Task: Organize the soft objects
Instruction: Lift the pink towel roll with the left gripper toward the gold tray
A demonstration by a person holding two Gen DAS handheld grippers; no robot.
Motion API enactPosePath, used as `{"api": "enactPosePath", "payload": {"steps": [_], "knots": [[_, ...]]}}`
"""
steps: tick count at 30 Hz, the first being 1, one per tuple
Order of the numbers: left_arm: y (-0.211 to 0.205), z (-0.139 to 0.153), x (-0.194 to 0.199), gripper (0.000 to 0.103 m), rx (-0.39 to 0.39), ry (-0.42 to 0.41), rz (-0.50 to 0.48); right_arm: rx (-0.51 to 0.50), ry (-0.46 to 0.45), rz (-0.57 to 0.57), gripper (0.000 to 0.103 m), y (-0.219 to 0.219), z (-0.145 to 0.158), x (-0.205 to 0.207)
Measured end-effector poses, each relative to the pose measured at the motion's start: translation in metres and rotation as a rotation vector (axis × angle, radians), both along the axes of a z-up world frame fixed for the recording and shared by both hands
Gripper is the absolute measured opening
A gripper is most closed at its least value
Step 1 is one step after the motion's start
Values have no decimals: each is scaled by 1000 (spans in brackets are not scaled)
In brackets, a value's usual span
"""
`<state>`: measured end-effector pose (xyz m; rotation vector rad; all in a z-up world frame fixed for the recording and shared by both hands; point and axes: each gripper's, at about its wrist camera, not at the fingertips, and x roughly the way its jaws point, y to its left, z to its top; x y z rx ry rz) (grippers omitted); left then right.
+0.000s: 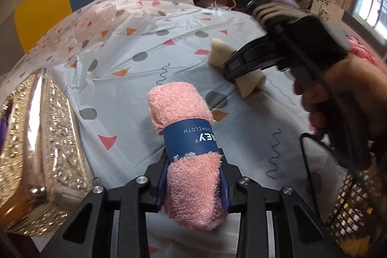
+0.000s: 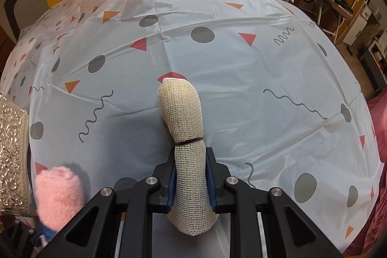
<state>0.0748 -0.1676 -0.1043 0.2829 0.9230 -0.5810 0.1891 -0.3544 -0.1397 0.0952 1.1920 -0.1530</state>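
left tool [image 1: 193,175] clamped on pink rolled dishcloth [image 1: 186,137] with blue band, right tool [image 1: 244,69] gripping cream cloth roll [image 1: 220,52], patterned bench cover [image 1: 135,59]

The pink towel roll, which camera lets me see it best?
The left wrist view: the pink towel roll fills the middle, sharp, with its blue paper band readable, squeezed in the left gripper. The right wrist view shows only one blurry pink end at its lower left edge.
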Motion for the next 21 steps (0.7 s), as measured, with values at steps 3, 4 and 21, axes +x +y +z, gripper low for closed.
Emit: {"api": "enactPosePath", "payload": {"steps": [3,4,21], "knots": [[5,17,-10,35,-11,-23,6,-39,-7,23,21,10,-1,-1],[8,24,-14,35,-20,-28,17,-46,-9,28,21,12,-1,-2],[69,95,-47,35,-109,-164,133,-135,-24,76,17,39,3,-8]]}}
